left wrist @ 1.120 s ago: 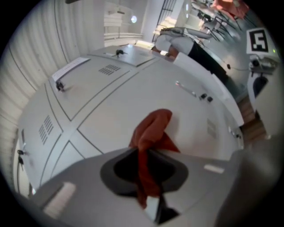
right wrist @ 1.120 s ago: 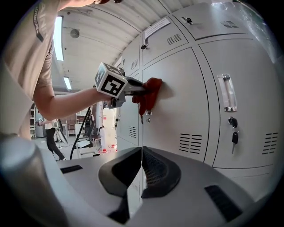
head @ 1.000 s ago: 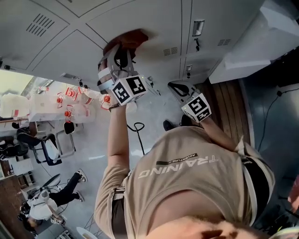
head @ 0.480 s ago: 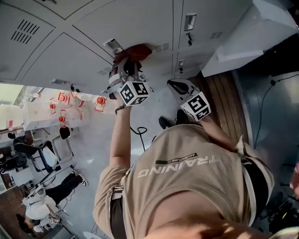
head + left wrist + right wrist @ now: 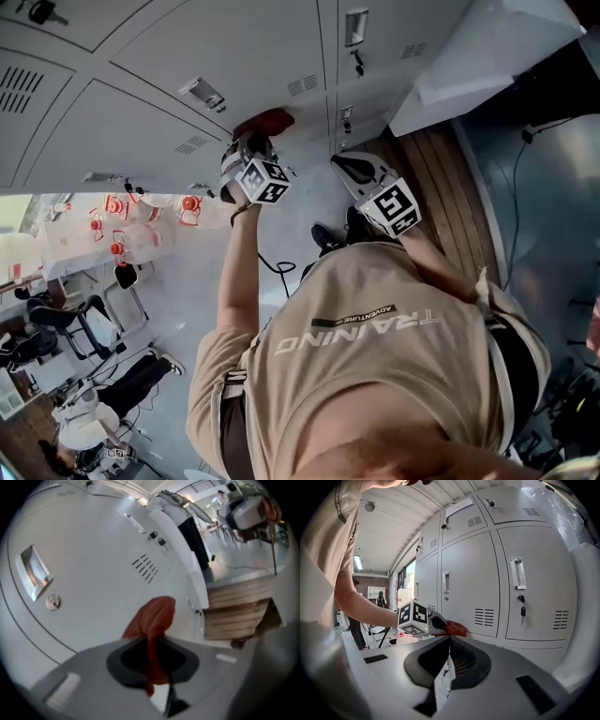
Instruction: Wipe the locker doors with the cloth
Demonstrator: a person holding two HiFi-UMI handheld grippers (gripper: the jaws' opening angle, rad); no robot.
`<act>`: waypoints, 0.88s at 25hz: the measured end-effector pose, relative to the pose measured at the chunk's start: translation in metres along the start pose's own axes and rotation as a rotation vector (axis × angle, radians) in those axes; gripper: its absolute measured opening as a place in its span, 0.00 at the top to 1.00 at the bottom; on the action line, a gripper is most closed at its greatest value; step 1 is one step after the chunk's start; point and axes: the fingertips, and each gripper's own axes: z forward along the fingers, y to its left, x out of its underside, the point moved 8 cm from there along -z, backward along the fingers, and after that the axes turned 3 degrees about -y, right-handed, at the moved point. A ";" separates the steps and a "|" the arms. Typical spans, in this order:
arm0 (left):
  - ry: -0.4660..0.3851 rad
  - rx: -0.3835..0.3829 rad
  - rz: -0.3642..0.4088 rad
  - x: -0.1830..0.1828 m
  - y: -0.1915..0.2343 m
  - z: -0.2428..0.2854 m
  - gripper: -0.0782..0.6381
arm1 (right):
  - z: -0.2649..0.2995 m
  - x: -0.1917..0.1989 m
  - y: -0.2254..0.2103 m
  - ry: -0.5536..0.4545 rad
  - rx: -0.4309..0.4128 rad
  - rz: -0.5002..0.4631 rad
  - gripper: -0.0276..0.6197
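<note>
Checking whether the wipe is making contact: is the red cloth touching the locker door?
Touching. The right gripper view shows the red cloth pressed against the locker door near its vent slots, no gap between them; the left gripper clamps it.

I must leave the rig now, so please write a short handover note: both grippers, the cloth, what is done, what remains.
Left gripper: jaws shut on the red cloth, pressed on a grey locker door near its vent slots.
Right gripper: jaws together, empty, away from the door.
Done: cloth is at the door; how much is wiped cannot be seen.
Left to do: wipe across this door, then the other locker doors.
</note>
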 end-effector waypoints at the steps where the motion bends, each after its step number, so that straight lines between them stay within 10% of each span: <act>1: 0.001 0.004 0.002 0.000 -0.002 0.000 0.82 | -0.002 0.001 -0.001 -0.001 0.001 0.000 0.93; 7: -0.033 -0.005 0.036 -0.022 -0.002 -0.029 0.82 | -0.006 -0.002 0.000 -0.033 -0.003 -0.001 0.93; 22: -0.300 -0.368 0.242 -0.190 0.145 -0.192 0.82 | 0.000 -0.018 -0.010 -0.105 -0.021 -0.013 0.93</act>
